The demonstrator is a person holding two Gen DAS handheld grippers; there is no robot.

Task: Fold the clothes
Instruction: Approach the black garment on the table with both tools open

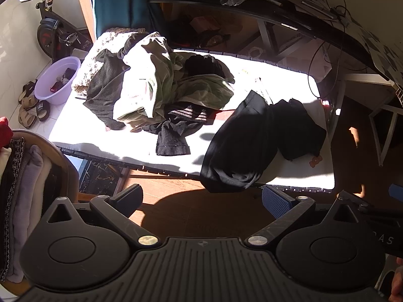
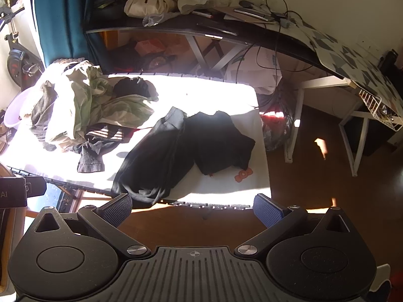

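Observation:
A crumpled black garment (image 1: 252,141) (image 2: 186,148) lies on the near right part of the white folding surface (image 1: 126,141) (image 2: 226,181), one end hanging over its front edge. A heap of unfolded clothes (image 1: 156,88) (image 2: 85,105), pale green, grey and striped black, fills the far left. My left gripper (image 1: 201,198) hovers open in front of the surface's near edge, nothing between its fingers. My right gripper (image 2: 192,211) is open too, just short of the same edge, near the black garment's hanging end.
A dark desk (image 1: 252,12) (image 2: 226,30) loaded with bags and cables stands behind the surface. A lilac basin (image 1: 58,80) and sandals (image 1: 27,115) sit on the floor at left. Folded clothes (image 1: 22,201) are stacked on a chair at the near left. A white frame table (image 2: 352,125) stands right.

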